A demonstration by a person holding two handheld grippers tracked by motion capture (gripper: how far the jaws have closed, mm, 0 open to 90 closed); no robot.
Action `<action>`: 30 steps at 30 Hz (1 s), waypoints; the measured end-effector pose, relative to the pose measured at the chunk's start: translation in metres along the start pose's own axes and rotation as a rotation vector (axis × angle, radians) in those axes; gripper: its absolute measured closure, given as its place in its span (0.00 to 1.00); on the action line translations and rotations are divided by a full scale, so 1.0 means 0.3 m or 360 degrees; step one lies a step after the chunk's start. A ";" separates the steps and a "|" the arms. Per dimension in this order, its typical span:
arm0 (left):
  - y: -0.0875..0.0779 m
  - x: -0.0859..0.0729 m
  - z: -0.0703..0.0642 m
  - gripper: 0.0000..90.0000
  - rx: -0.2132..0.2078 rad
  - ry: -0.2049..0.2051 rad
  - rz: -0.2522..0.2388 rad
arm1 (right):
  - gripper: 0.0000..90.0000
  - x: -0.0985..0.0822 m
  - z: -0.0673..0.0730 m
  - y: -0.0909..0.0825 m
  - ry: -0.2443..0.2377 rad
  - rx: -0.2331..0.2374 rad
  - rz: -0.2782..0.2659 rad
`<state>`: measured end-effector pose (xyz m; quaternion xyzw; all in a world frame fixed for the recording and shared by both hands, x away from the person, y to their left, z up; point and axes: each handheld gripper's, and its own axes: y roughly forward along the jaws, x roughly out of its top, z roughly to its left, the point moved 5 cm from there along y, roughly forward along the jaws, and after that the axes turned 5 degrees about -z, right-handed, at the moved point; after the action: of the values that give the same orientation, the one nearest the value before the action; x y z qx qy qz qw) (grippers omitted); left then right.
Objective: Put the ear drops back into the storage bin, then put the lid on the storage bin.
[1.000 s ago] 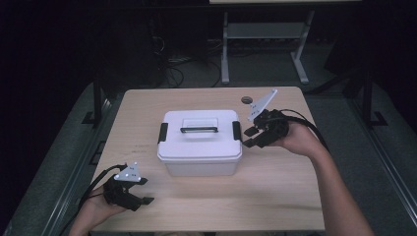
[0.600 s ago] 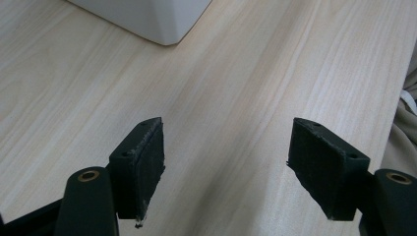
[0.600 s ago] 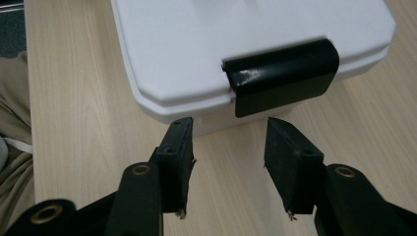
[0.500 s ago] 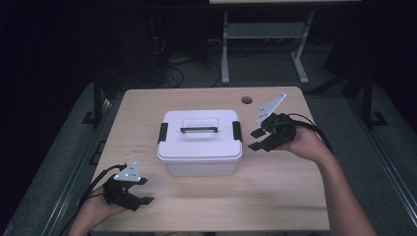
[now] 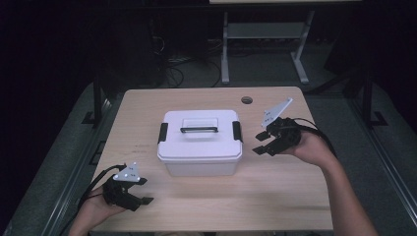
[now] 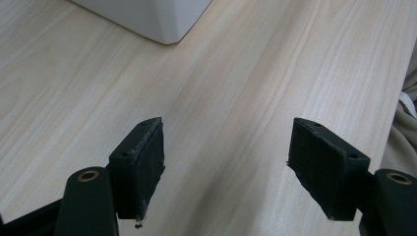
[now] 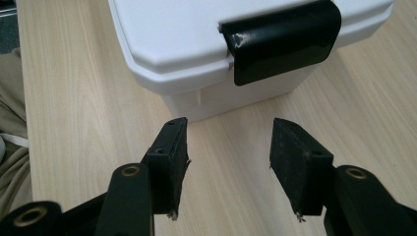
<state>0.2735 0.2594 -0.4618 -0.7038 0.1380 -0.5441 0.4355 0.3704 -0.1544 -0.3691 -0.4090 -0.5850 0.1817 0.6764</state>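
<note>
facing the black latch (image 7: 280,42) of a white lidded box (image 5: 200,142) mid-table, right gripper (image 5: 262,143) jaws just opening, empty; left gripper (image 5: 139,191) parked open. rigid, smooth plastic, probably light; best pinched at the latch.

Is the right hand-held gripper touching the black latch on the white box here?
Apart. The right gripper view shows bare table between the right hand-held gripper and the black latch of the white box; its jaws, just opening, hold nothing.
</note>
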 end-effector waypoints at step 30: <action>-0.009 -0.002 0.002 0.32 0.0013 -0.0009 -0.0011 | 0.45 -0.141 0.017 0.007 0.0089 -0.0016 0.0004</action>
<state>0.2731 0.2618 -0.4602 -0.7041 0.1320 -0.5441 0.4368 0.3556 -0.1821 -0.3978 -0.4180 -0.5663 0.1681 0.6901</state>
